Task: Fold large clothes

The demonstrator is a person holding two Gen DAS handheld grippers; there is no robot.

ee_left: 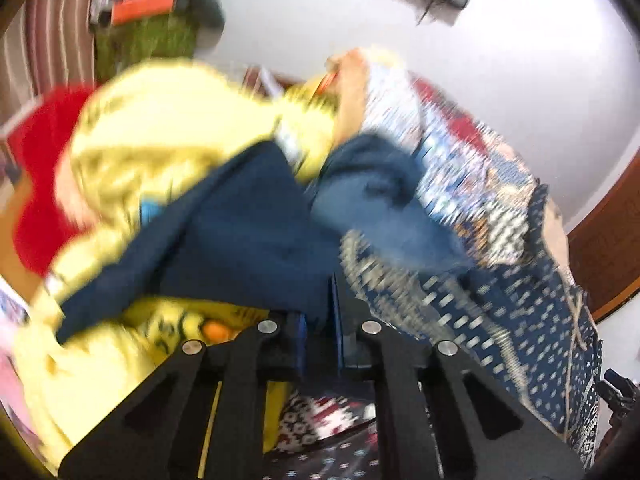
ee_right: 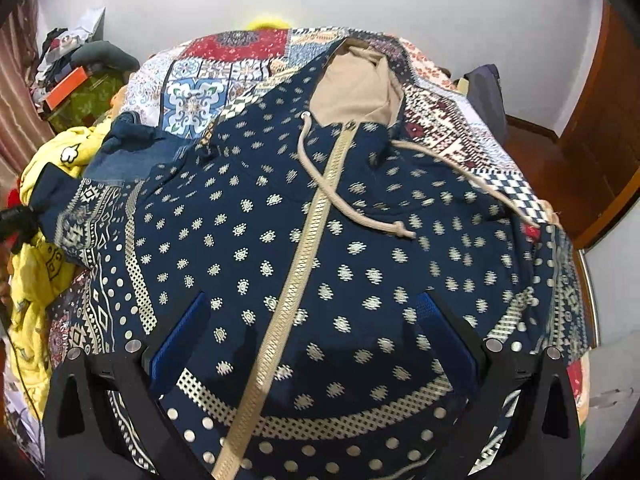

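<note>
lying spread across the patchwork bedspread point(ee_right: 224, 80), zip side up, is the navy hoodie point(ee_right: 360, 240) w/ pale dots; tan hood lining toward top center of the right wrist view, drawstring trailing over the chest. right gripper point(ee_right: 316, 320) hangs over the lower front, jaws wide, blue pads either side of the zip, nothing pinched. left wrist view is badly blurred: left gripper point(ee_left: 320, 320) at bottom center, jaws narrowed to almost touching on a fold of dark blue cloth point(ee_left: 248, 240); can't tell if it's the hoodie's sleeve. yellow garment point(ee_left: 160, 132) heaped at left, red cloth point(ee_left: 40, 168) past it at far left.
</note>
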